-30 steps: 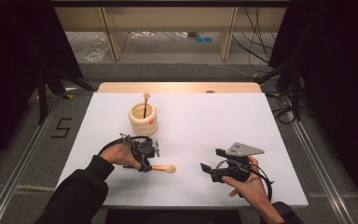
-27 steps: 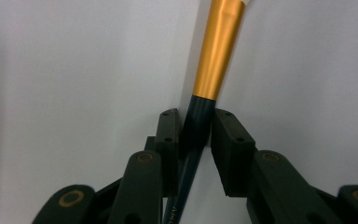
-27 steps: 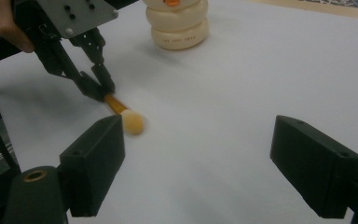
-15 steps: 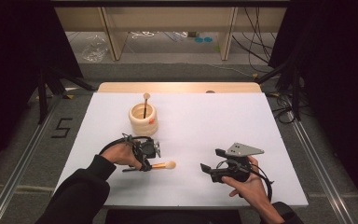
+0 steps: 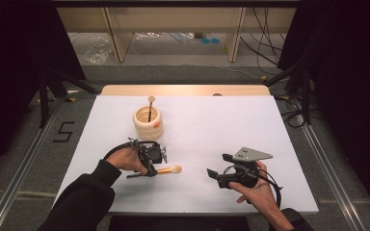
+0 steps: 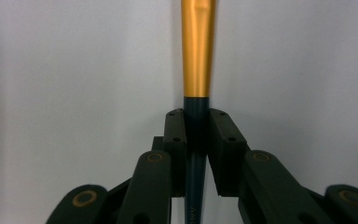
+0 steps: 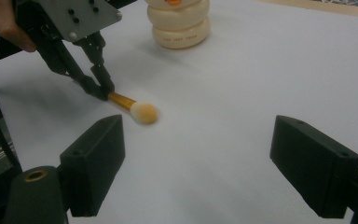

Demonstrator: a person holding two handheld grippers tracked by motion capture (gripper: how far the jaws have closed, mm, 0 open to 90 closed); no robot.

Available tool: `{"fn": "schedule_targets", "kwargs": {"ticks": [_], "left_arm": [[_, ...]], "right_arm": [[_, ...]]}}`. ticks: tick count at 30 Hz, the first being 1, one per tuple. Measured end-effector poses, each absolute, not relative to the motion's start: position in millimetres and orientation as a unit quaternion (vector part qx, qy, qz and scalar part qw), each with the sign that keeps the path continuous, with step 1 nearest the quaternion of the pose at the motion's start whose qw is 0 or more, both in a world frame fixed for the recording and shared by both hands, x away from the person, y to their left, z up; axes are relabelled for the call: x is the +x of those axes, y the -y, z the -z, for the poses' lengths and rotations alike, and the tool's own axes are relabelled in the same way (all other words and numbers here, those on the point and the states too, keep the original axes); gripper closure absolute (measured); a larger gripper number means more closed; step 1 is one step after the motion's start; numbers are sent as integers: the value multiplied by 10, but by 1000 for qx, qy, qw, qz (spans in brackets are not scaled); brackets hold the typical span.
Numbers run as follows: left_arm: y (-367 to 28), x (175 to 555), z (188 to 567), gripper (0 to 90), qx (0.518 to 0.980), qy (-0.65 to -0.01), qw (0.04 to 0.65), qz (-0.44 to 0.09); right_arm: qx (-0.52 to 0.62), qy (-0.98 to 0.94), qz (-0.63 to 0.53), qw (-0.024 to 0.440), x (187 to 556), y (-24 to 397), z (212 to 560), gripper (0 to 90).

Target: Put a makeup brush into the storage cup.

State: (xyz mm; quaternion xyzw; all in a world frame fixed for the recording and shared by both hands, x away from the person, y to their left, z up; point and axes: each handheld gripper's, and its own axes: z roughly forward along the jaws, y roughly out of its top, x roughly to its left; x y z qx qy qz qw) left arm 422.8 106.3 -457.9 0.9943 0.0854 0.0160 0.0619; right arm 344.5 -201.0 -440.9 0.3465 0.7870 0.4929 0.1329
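Left gripper view: gold-ferruled, dark-handled brush (image 6: 196, 56)

White table top (image 5: 231, 130), matte, with bare wood strip (image 5: 183, 90) along far edge. Resting on it: cream ribbed holder (image 5: 149, 123), far-left of centre, upright, holding one stick-like handle standing in it; small orange mark on its side. Nearer front, left of centre: makeup brush (image 5: 166, 170) lying flat, gold ferrule, pale tuft pointing right, dark handle end to left. Brush well apart from holder. Right half of surface bare white. In right gripper view, brush tuft (image 7: 144, 112) lying on white surface, holder (image 7: 181, 25) behind it
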Motion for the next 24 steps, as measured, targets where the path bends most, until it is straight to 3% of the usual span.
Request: {"fn": "schedule_targets", "kwargs": {"ticks": [13, 24], "left_arm": [[-1112, 4255, 4564, 782, 993, -93, 72, -16], [-1168, 4280, 4420, 782, 985, -115, 130, -27]], "right_arm": [[351, -787, -492, 124, 3439, 2007, 4408, 186], [350, -786, -493, 134, 3443, 2014, 4408, 186]]}}
